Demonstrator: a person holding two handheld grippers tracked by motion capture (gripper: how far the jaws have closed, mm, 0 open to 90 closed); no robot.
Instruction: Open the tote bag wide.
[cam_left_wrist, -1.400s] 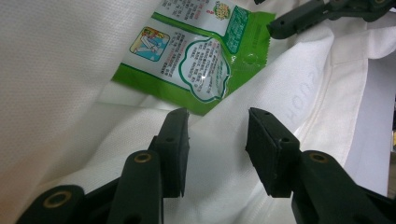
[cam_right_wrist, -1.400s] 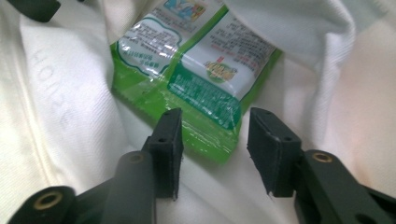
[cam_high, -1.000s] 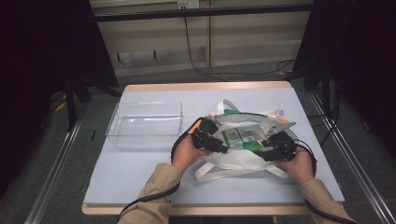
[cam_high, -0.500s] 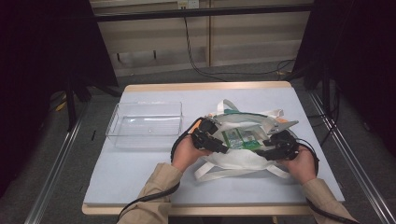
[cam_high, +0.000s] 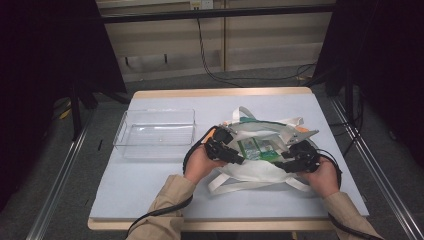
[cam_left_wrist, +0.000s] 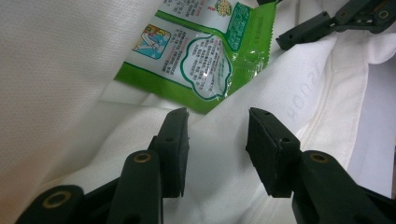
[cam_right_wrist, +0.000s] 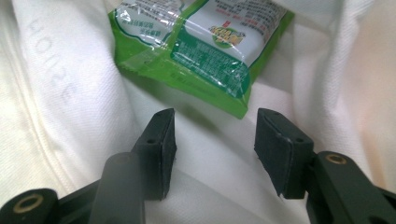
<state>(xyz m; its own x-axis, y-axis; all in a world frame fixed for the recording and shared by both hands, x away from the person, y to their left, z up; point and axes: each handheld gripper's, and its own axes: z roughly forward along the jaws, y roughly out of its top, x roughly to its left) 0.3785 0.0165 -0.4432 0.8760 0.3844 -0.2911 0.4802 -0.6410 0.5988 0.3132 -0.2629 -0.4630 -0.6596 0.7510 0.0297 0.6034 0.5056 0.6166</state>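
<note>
One white cloth bag (cam_high: 260, 167), one green-and-white snack packet (cam_high: 256, 148), one clear plastic tray (cam_high: 156, 134), two grippers. The printed, glossy packet lies inside the open bag mid-bench (cam_high: 150, 200), tray to its left. Left gripper (cam_high: 239, 159) and right gripper (cam_high: 280, 161) both spread over bag fabric, pinching nothing; right jaws just closed slightly.

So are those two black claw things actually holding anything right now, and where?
Neither grips anything. The left gripper and right gripper both stand open over the white cloth bag, short of the green packet inside.
</note>
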